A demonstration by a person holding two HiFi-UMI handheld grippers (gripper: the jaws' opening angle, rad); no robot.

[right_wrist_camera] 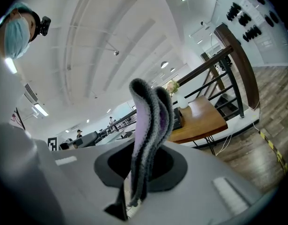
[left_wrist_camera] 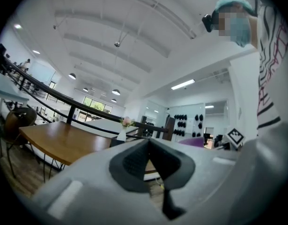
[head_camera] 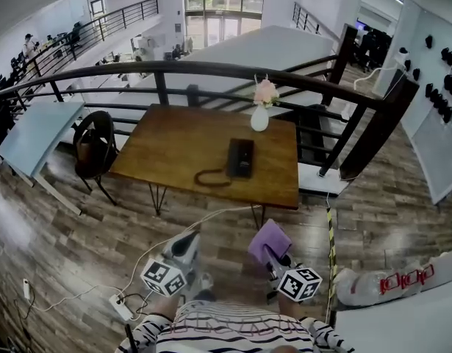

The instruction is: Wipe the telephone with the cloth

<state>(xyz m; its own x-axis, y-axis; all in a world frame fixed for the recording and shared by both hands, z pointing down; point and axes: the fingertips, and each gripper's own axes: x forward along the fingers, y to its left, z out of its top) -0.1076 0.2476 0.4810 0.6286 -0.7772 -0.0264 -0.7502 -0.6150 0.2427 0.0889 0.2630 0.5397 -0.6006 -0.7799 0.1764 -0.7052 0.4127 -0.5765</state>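
Cloth (head_camera: 268,241) (right gripper (head_camera: 273,259)), telephone (head_camera: 240,157) lengthwise away

One telephone (head_camera: 240,157), one cloth (head_camera: 268,241), one vase (head_camera: 259,118), one table (head_camera: 174,149), one chair (head_camera: 93,147).

Wooden table (head_camera: 174,145) on thin hairpin legs. White vase (head_camera: 259,118) of pink flowers (head_camera: 266,92) upright near its far edge, right of centre. Dark round-backed chair (head_camera: 93,149) just beside its left edge. Black railing (head_camera: 211,70) behind. White power strip (head_camera: 121,307) on plank floor.
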